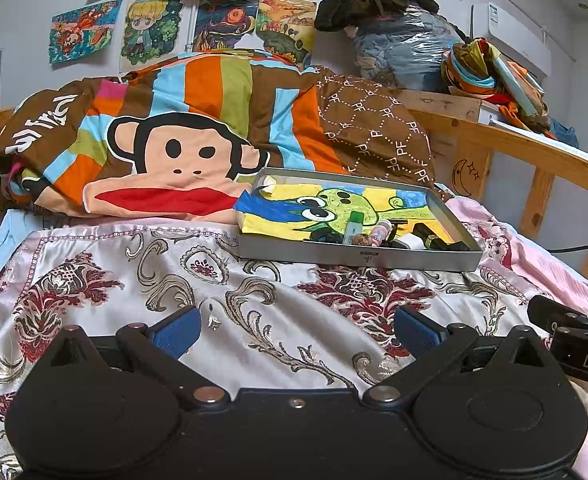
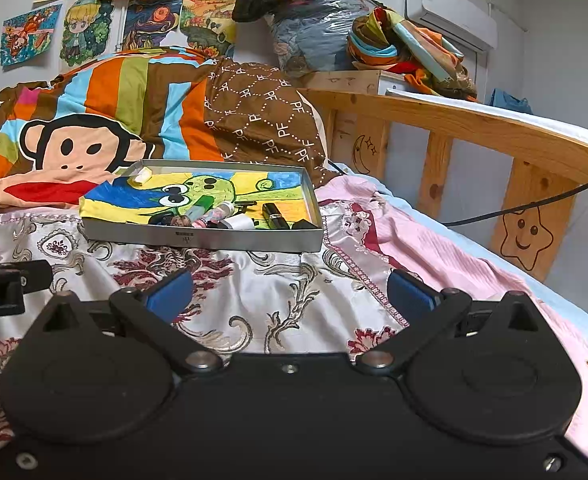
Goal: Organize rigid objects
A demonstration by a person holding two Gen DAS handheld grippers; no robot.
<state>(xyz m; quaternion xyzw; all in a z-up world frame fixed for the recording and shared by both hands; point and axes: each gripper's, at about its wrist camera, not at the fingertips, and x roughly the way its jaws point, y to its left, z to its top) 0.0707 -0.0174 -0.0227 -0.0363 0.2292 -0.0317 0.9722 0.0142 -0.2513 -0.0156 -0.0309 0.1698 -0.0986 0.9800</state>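
A shallow grey metal tray [image 1: 357, 258] [image 2: 202, 238] lies on the patterned bedspread, lined with a yellow and blue cartoon drawing. Several small items crowd its near edge: a green and white tube [image 1: 353, 226] [image 2: 198, 206], a pink bottle [image 1: 382, 231] [image 2: 221, 212], a white cap [image 2: 241, 222], a black lipstick-like case [image 1: 429, 236] [image 2: 272, 212] and dark pieces. My left gripper [image 1: 297, 330] stands open above the bedspread, short of the tray, nothing between its blue pads. My right gripper [image 2: 290, 294] is open too, just short of the tray's front wall.
A monkey-print quilt [image 1: 182, 152] [image 2: 94, 120] is piled behind the tray. A wooden bed rail [image 1: 533, 152] [image 2: 473, 120] runs along the right, with a black cable [image 2: 533, 204] over it. Part of the other gripper shows at the edge of each view [image 1: 573, 332] [image 2: 2, 284].
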